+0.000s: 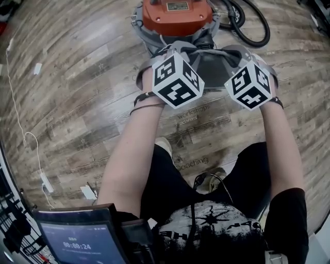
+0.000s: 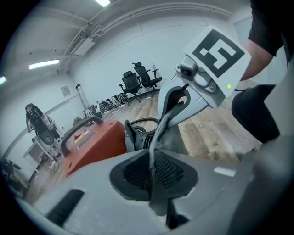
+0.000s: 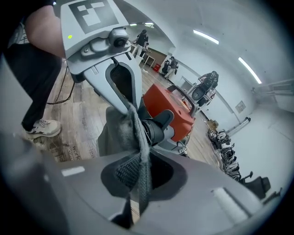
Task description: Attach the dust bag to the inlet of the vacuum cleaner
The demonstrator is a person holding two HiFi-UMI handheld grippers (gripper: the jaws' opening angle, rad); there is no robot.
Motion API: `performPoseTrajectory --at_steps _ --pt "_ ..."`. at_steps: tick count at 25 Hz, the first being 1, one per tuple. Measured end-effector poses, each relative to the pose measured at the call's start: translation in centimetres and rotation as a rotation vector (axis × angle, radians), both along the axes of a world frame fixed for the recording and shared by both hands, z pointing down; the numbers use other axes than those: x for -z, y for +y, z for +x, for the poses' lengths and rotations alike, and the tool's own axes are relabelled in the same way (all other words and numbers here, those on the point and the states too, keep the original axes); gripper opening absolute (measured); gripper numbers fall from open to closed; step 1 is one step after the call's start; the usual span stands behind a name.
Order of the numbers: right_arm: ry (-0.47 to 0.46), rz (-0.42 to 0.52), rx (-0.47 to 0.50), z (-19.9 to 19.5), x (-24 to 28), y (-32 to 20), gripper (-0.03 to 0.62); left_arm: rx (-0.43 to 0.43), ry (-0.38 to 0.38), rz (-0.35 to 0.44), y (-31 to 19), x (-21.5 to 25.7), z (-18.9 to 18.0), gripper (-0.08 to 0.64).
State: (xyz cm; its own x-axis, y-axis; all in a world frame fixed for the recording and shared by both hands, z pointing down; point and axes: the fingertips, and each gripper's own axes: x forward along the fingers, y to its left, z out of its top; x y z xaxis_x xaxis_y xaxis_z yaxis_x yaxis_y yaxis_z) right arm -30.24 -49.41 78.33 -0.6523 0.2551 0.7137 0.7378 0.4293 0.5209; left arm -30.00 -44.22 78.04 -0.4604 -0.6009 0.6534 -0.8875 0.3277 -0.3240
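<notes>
The vacuum cleaner (image 1: 174, 14) has an orange top on a grey drum and stands on the wood floor straight ahead. Its black inlet (image 3: 157, 129) points toward me. The grey fabric dust bag (image 1: 212, 66) hangs stretched between the two grippers, just in front of the inlet. My left gripper (image 2: 154, 169) is shut on one edge of the bag's fabric. The right gripper (image 3: 138, 173) is shut on the opposite edge. In the head view the marker cubes (image 1: 177, 79) hide the jaws. The bag's opening is hidden from me.
A black hose (image 1: 253, 28) loops on the floor right of the vacuum. White cables and a power strip (image 1: 45, 181) lie at the left. A tablet (image 1: 82, 237) sits at the lower left. The person's legs and shoes (image 1: 164, 146) are below the grippers. Office chairs (image 2: 140, 79) stand far off.
</notes>
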Motion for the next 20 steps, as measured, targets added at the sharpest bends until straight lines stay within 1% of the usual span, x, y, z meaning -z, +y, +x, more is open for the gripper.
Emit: performPoseTrajectory --at_steps 4,7,9,11,13,16,20 --pt "-0.018 0.009 0.017 0.0 0.5 0.6 0.023 0.027 0.071 -0.004 0.5 -1.7 0.3 0.031" --pt "-0.046 0.037 0.047 -0.2 1.2 1.5 0.025 0.045 0.114 -0.020 0.9 -2.8 0.4 0.029" --pt "-0.049 0.031 0.044 -0.3 1.2 1.6 0.025 0.045 0.101 -0.034 1.0 -2.7 0.3 0.031" --pt "-0.043 0.000 0.027 -0.3 1.0 1.3 0.025 0.044 0.063 -0.040 1.0 -2.0 0.1 0.031" --pt "-0.037 -0.021 0.013 -0.3 0.8 0.9 0.025 0.048 0.040 -0.022 0.9 -1.2 -0.1 0.031" --pt "-0.023 -0.053 -0.002 -0.3 0.5 0.8 0.026 0.060 0.031 0.007 0.8 -1.1 -0.1 0.035" --pt "-0.024 -0.077 -0.018 -0.2 0.4 0.9 0.034 0.065 0.013 0.012 0.8 -1.4 0.0 0.043"
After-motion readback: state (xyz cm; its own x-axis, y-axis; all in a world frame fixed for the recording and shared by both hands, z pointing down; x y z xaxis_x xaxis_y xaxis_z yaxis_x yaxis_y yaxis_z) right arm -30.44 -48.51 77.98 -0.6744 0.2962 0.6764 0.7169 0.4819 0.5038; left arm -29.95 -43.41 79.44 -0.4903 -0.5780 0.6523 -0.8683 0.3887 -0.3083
